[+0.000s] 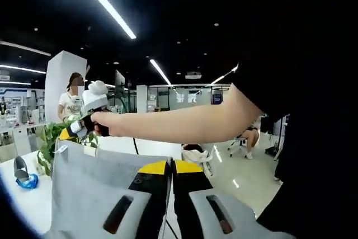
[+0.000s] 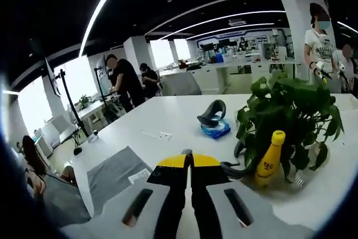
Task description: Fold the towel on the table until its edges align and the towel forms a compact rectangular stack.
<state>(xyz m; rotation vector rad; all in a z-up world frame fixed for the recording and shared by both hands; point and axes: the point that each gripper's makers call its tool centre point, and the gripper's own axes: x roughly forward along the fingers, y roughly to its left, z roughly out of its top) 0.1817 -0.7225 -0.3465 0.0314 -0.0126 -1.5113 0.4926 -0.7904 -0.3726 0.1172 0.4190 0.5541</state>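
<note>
Counter (image 2: 168, 118): a broad white surface is seen in the right gripper view, with the other things spread over it.
Towel (image 1: 95, 186): grey cloth is held up, hanging spread in the left gripper view, a small white tag at its top edge; in the right gripper view it is draped over the near counter edge, a white label on it too small to be read.
Plant (image 2: 291, 113): green leaves are seen at the counter's right side.
Left claw (image 1: 170, 167): its yellow tips are pressed together on the towel's upper edge.
Right claw (image 2: 189, 160): its jaws are closed on a fold of towel; in the left gripper view it is held in a hand at the towel's far corner.
Yellow bottle (image 2: 268, 158): upright, just in front of the plant; its red label writing cannot be read.
</note>
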